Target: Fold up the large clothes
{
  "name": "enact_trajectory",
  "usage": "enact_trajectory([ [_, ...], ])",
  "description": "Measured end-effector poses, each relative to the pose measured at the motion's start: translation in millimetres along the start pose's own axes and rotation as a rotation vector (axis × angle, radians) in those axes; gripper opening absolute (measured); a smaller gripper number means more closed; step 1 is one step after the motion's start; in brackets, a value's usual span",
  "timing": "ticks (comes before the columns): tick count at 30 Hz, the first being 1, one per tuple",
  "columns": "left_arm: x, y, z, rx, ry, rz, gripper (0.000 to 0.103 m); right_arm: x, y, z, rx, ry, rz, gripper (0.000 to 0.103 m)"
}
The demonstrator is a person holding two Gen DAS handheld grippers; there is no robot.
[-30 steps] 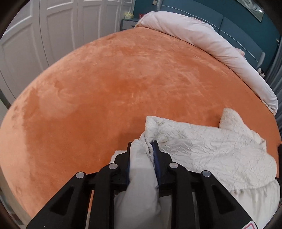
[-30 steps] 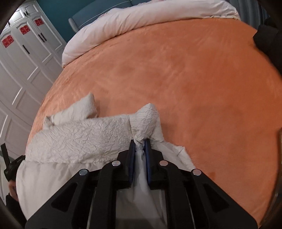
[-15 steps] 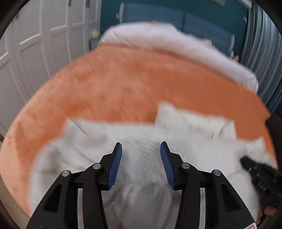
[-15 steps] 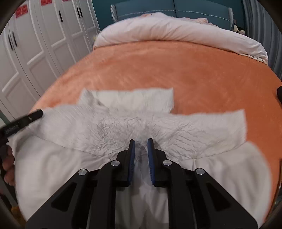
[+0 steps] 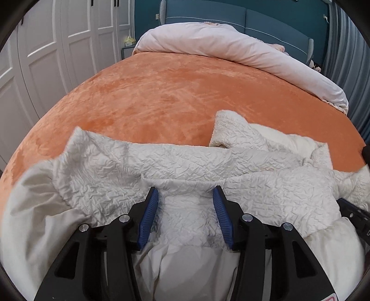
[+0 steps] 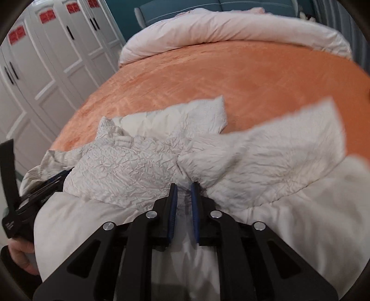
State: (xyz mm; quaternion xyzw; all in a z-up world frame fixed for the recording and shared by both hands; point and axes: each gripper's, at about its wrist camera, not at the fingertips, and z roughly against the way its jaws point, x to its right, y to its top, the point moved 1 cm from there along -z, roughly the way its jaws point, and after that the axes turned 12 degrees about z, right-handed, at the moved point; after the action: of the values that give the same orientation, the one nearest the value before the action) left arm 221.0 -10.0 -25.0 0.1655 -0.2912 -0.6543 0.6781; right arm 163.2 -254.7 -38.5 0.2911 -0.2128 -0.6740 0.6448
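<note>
A cream padded jacket [image 5: 185,162] with a crinkled shell lies spread on the near edge of the orange bed [image 5: 161,92]; it also shows in the right wrist view [image 6: 138,162]. One sleeve [image 5: 231,129] lies folded up at the far right. My left gripper [image 5: 185,192] is open, its jaws straddling the jacket's crinkled hem without pinching it. My right gripper [image 6: 183,187] is shut on a fold of the jacket at its middle. The left gripper also shows in the right wrist view [image 6: 44,185] at the left edge, on the jacket.
A rolled pale pink duvet [image 5: 231,48] lies along the head of the bed before a blue headboard [image 5: 231,14]. White wardrobe doors [image 5: 57,46] stand to the left. Grey curtains [image 5: 346,46] hang at the right.
Both grippers swung round over the jacket and laid its folded parts down. My left gripper let go of the jacket and opened. My right gripper stays shut on cloth.
</note>
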Motion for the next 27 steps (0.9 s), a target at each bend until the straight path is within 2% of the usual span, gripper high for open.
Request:
enact_trajectory([
  [3,-22.0,9.3,42.8,0.02,-0.045,0.101,0.052,-31.9,12.6,27.5,0.048,0.045,0.033,0.015],
  [4,-32.2,11.6,56.6,0.027,-0.059,0.136,0.06,-46.6,17.0,31.6,0.046,0.059,0.059,0.015],
  [5,-44.8,13.9,70.9,0.034,-0.067,0.172,0.067,-54.7,19.1,31.5,0.04,0.072,0.077,0.015],
  [7,-77.0,15.2,96.6,0.047,-0.067,0.243,0.073,-76.3,22.5,21.7,0.017,0.084,0.129,0.015],
  [9,-109.8,11.7,106.0,0.022,-0.038,0.29,0.079,-87.8,21.0,-0.7,-0.035,0.078,0.154,0.015],
  [12,-153.9,-6.7,95.6,-0.042,0.04,0.343,0.079,-89.2,14.0,-27.5,-0.076,0.072,0.141,0.013],
  [13,-163.9,-14.3,88.6,-0.075,0.044,0.359,0.08,-89.2,12.7,-31.5,-0.079,0.074,0.133,0.013],
  [16,-177.0,-35.1,72.3,-0.146,-0.013,0.429,0.083,-85.0,8.9,-42.7,-0.092,0.101,0.103,0.012],
  [20,-167.2,-47.0,47.9,-0.204,-0.125,0.487,0.091,-81.8,5.0,-51.0,-0.089,0.118,0.091,0.01],
  [22,-162.3,-49.0,43.6,-0.18,-0.123,0.492,0.093,-81.6,2.8,-51.8,-0.081,0.117,0.093,0.01],
  [24,-154.9,-45.6,43.4,-0.183,-0.136,0.462,0.086,-82.2,2.2,-53.3,-0.074,0.117,0.094,0.01],
  [26,-151.9,-42.3,46.7,-0.21,-0.196,0.468,0.053,-79.3,1.7,-53.0,-0.069,0.126,0.087,0.01],
  [27,-147.9,-38.4,53.3,-0.214,-0.216,0.465,0.046,-77.6,2.2,-53.2,-0.069,0.13,0.085,0.01],
])
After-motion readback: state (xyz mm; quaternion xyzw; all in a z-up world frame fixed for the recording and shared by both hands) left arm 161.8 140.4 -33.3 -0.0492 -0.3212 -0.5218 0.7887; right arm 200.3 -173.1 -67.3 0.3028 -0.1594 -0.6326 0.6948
